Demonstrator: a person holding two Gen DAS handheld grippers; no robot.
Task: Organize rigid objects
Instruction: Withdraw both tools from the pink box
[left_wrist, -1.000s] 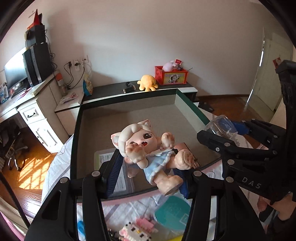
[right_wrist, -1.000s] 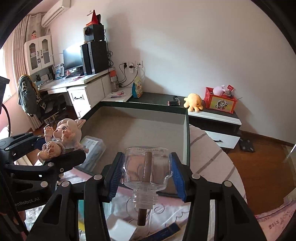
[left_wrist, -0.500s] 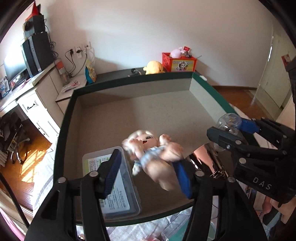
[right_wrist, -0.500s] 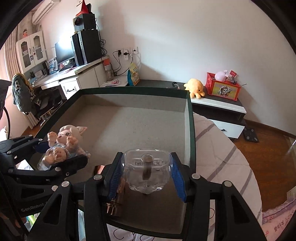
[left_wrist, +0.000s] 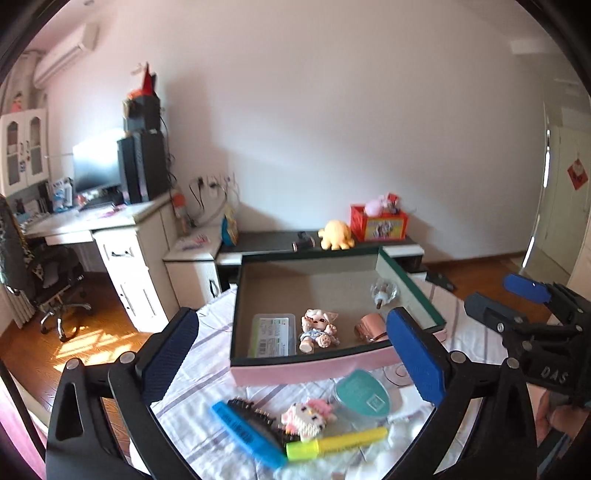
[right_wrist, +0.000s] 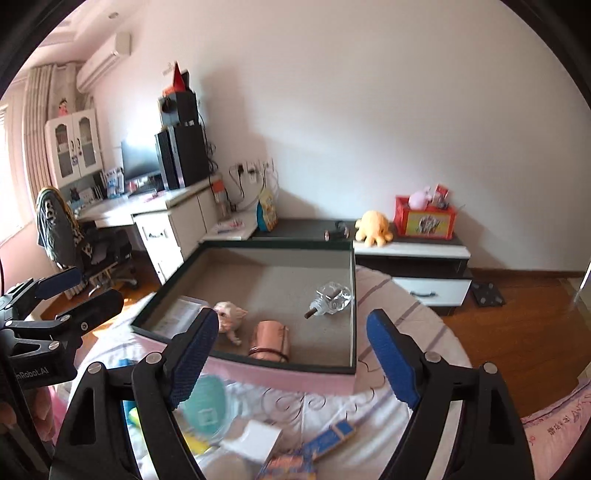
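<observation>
The shallow box (left_wrist: 325, 363), dark-rimmed with a pink front wall, sits on the striped bedcover (left_wrist: 207, 373) and serves as the landmark here. Inside it, against the near wall, lie a clear flat case with a printed label (left_wrist: 273, 334) at the left, the cat-eared doll (left_wrist: 318, 329) just beside it toward the middle, and a copper-coloured cylinder (left_wrist: 369, 329) to the right of the doll. The clear glass bottle (right_wrist: 331, 298) lies on its side farther back, close to the box's right wall (its stopper end points toward the near wall). The left gripper (left_wrist: 291, 360) hangs in front of the box with its jaws opening wide and nothing between the blue pads; the right gripper (right_wrist: 291, 360) is likewise in front of the box, jaws opening and empty. Outside the box, on the bedcover before its pink wall, rest a teal oval lid (left_wrist: 362, 393), a small pink-and-white brick cat figure (left_wrist: 306, 419), a yellow highlighter (left_wrist: 338, 443), a black brush (left_wrist: 255, 415) and a blue bar-shaped item (left_wrist: 247, 434). Beyond the box's far wall stands a low dark cabinet (left_wrist: 266, 240) carrying a yellow plush (left_wrist: 335, 233) and a red crate (left_wrist: 378, 223).
</observation>
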